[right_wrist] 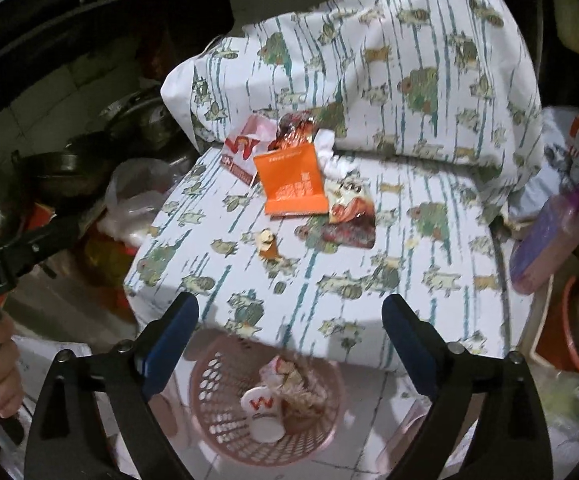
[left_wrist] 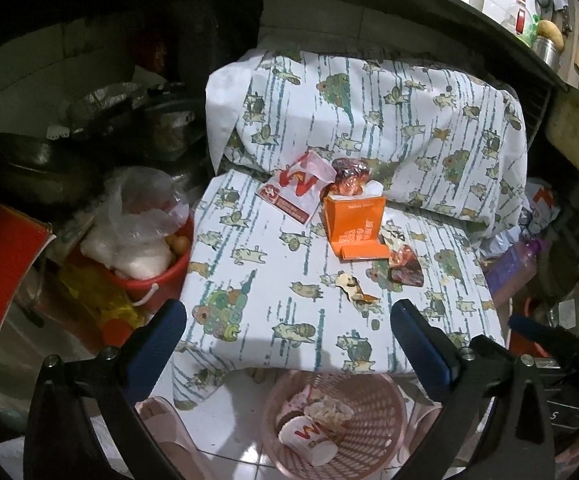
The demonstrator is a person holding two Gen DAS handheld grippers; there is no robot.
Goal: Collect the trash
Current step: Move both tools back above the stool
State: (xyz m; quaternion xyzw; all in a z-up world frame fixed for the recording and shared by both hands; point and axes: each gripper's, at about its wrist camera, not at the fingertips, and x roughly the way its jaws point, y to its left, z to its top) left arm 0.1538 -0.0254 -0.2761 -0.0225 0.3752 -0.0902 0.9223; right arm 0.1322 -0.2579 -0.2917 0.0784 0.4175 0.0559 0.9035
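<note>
A pink mesh basket (left_wrist: 385,404) (right_wrist: 217,408) stands on the floor below the table's front edge, holding a white paper cup (left_wrist: 309,442) (right_wrist: 263,412) and crumpled wrappers. On the patterned tablecloth (left_wrist: 265,292) (right_wrist: 409,312) lie an orange carton (left_wrist: 355,224) (right_wrist: 293,184), a red-and-white paper bag (left_wrist: 293,190) (right_wrist: 243,150), a shiny red wrapper (left_wrist: 405,268) (right_wrist: 351,216) and a small torn scrap (left_wrist: 355,290) (right_wrist: 269,246). My left gripper (left_wrist: 287,326) hangs open above the basket and table edge. My right gripper (right_wrist: 289,320) is open too, with nothing between its fingers.
A red bucket (left_wrist: 157,280) with plastic bags stands left of the table, with dark pans (left_wrist: 33,168) behind it. A purple bottle (right_wrist: 545,240) lies at the right. A hand (right_wrist: 3,384) holds the left gripper's handle at the right wrist view's left edge.
</note>
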